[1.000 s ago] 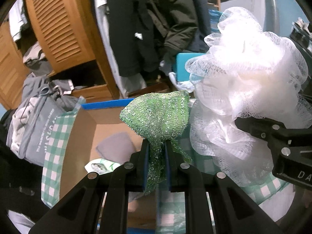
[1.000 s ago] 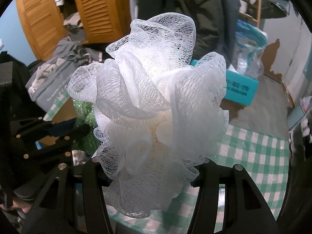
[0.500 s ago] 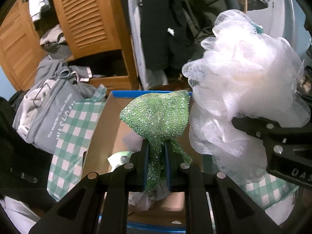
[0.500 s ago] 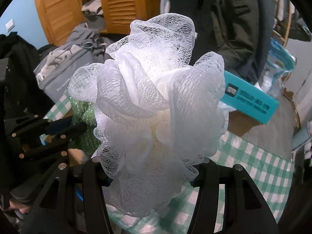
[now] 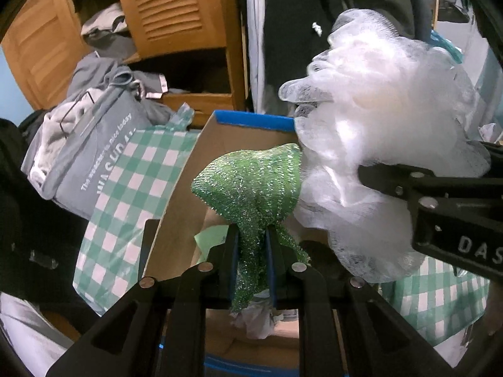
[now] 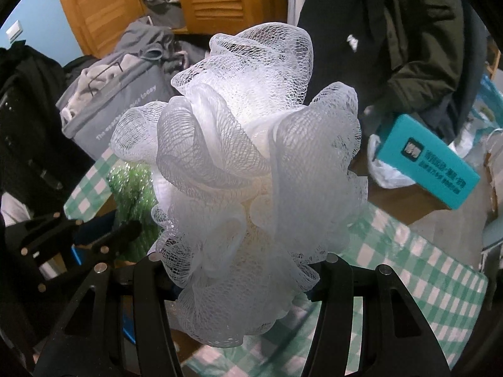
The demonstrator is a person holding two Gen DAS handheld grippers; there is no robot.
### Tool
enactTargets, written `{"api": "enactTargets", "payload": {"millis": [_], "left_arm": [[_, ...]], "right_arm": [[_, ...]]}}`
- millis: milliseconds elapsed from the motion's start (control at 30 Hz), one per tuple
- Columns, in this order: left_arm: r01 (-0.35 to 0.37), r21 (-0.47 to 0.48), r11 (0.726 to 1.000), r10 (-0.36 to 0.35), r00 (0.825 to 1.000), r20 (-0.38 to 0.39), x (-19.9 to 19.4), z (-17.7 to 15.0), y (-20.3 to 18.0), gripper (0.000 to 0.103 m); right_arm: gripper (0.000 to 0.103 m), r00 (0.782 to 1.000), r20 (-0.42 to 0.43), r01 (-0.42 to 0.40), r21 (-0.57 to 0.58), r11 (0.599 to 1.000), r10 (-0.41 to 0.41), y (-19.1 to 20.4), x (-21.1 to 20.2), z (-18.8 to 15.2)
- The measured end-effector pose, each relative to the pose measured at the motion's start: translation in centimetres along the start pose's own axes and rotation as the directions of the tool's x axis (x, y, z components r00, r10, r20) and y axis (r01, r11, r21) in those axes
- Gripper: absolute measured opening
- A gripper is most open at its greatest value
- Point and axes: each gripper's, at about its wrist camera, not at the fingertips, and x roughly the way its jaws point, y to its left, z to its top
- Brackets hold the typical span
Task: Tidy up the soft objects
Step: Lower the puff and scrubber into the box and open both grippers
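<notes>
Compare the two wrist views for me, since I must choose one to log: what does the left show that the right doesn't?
Left wrist only: the open cardboard box with items inside, and the left hand-held gripper pinching the green scrubber.
Right wrist only: the teal box and the right hand-held gripper clamping the white mesh pouf.
Both: pouf, scrubber, checkered cloth, grey bag.

there were two grippers, the left gripper and right gripper, one green scrubber, one white bath pouf, one cardboard box, one grey bag, and one teal box.
</notes>
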Motion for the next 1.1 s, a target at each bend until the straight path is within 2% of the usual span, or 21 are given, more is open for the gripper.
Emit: {"api": "enactTargets", "payload": {"millis": [67, 100, 267, 300, 533, 933, 1100], "left_arm": [[-0.013, 0.002, 1.0, 0.013, 1.0, -0.008, 0.3, 0.0, 0.1, 0.021], [-0.017, -0.002, 1.0, 0.017, 1.0, -0.014, 0.4, 0.1, 0.2, 0.023], [-0.025, -0.032, 0.999, 0.025, 1.0, -0.006, 0.1, 0.4, 0.9, 0.05], [-0.028, -0.03, 0.999, 0.028, 1.0, 0.001, -0.1, 0.4, 0.9, 0.051], [-0.016, -0.017, 1.0, 0.017, 1.0, 0.021, -1.0, 0.6, 0.3, 0.053], [-0.024, 0.038, 0.999, 0.021, 0.998, 0.059, -2.4, 0.6, -1.8, 0.077], [-0.024, 0.065, 0.998, 0.019, 0.997, 0.069, -2.9, 0.5, -3.0, 0.077]], "right_arm": [[0.06, 1.0, -0.01, -0.016, -0.003, 1.0, 0.016, 0.2, 0.6, 0.1], [0.066, 1.0, -0.018, -0.022, -0.009, 1.0, 0.022, 0.3, 1.0, 0.2], [0.081, 0.999, 0.019, 0.026, -0.024, 0.999, -0.025, 0.4, 0.9, 0.4], [0.083, 0.999, 0.033, 0.03, -0.025, 0.999, -0.029, 0.3, 0.7, 0.5], [0.084, 0.998, 0.058, 0.038, 0.01, 0.999, -0.039, -1.1, -0.9, 0.7], [0.084, 0.997, 0.048, 0.065, 0.053, 0.996, -0.068, -3.4, -3.2, -1.2], [0.084, 0.996, 0.051, 0.07, 0.077, 0.995, -0.074, -4.6, -4.5, -2.2]]}}
